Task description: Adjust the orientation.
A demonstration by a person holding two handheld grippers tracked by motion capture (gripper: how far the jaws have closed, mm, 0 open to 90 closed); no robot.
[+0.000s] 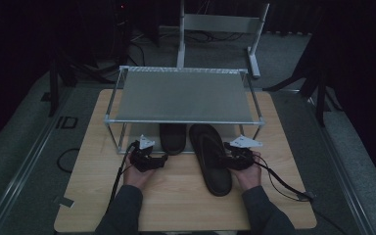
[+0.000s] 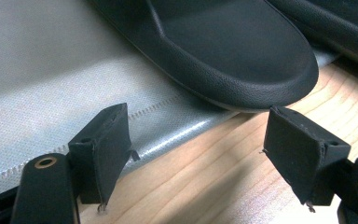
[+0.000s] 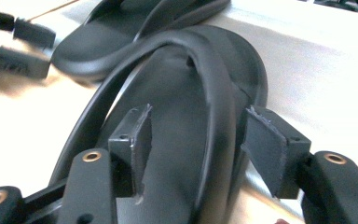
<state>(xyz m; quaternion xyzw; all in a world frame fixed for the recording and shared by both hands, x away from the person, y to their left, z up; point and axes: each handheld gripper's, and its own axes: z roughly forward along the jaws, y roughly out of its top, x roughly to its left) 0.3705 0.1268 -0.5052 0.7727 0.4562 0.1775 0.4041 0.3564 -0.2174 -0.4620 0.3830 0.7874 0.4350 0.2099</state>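
On the light wooden table (image 1: 176, 196), near the middle of its width and toward the person's edge, the left gripper (image 1: 160, 160) is resting in the person's left hand (image 1: 138, 175), pointing at the heel of the shorter-showing black rubber flip-flop (image 1: 173, 138). In the left gripper view its two black jaws are standing wide apart with nothing between them, and the rounded heel of that flip-flop (image 2: 233, 56) is lying just beyond the pads, not touching them. This sandal is lying half under the grey metal-framed shelf rack (image 1: 183, 95) that is standing across the far half of the table, its heel poking out past the rack's front edge onto bare wood, with a grey woven mat (image 2: 42, 84) under the rest of it.

Just to the right, the second black rubber flip-flop (image 1: 211, 159) is lying lengthwise, its toe reaching under the rack's front edge and its heel pointing toward the person's edge of the table. It is lying close beside the first sandal.

At its right side the right gripper (image 1: 231, 160) is sitting in the person's right hand (image 1: 248, 175). In the right gripper view its jaws are standing partly open, straddling the thick black thong strap (image 3: 216, 107), with gaps showing on both sides; the pads are not pressing on it.
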